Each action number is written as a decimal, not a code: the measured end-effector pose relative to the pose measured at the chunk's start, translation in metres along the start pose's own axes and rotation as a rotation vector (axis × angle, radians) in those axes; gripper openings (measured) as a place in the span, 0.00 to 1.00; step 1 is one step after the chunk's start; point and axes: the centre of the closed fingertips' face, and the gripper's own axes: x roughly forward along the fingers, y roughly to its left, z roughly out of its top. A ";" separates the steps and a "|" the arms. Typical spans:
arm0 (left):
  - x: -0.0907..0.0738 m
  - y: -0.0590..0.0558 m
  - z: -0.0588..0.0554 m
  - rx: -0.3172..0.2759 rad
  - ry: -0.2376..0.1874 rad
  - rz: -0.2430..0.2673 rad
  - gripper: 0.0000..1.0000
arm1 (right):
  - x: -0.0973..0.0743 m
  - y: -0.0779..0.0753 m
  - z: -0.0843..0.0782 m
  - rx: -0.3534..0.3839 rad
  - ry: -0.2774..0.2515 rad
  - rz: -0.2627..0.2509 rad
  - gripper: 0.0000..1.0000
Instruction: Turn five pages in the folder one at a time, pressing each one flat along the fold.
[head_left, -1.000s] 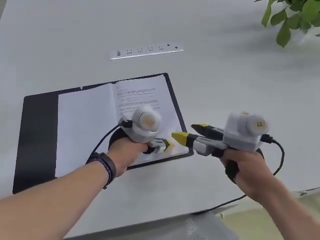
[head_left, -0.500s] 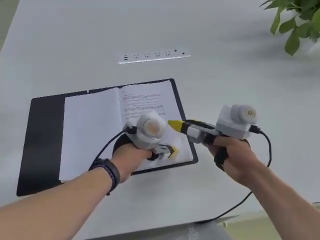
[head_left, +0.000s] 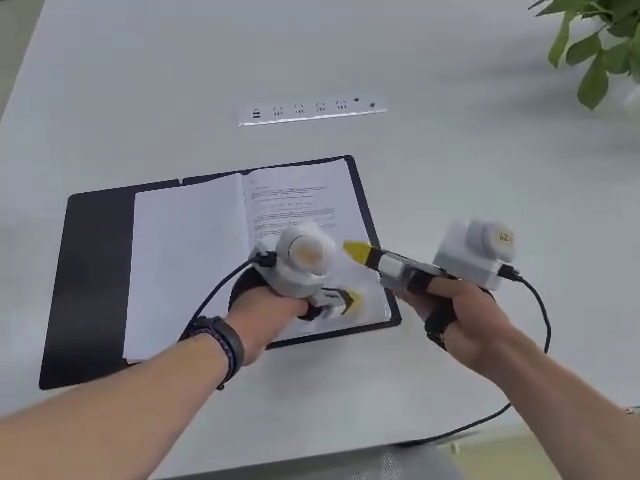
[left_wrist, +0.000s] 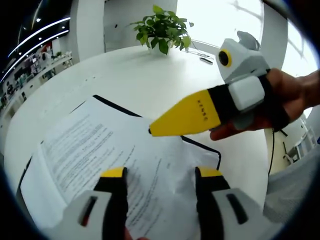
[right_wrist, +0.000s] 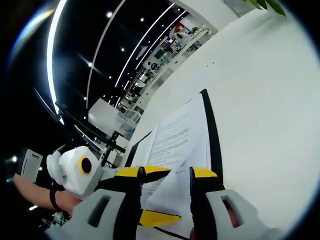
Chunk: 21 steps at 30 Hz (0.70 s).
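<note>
Black folder (head_left: 92, 290) lies open on the white table (head_left: 450, 130), a blank sheet on its left and the printed page (head_left: 298, 205) on its right. Left gripper (left_wrist: 160, 172) hovers over that page's lower part, jaws spread. Right gripper (right_wrist: 167, 172) is unclenched too, a lifted paper edge between its jaws.

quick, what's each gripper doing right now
left gripper: open, holding nothing
right gripper: open, a page edge between its jaws, not clamped
</note>
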 end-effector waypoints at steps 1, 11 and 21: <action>0.000 -0.001 0.000 -0.001 0.000 -0.003 0.55 | 0.000 0.000 -0.004 0.002 0.005 0.001 0.35; -0.014 -0.019 -0.006 0.005 0.017 -0.009 0.63 | -0.013 0.000 -0.024 -0.004 0.049 -0.010 0.23; -0.037 -0.023 -0.015 -0.020 -0.009 0.011 0.65 | -0.021 0.010 -0.033 0.019 0.038 0.002 0.04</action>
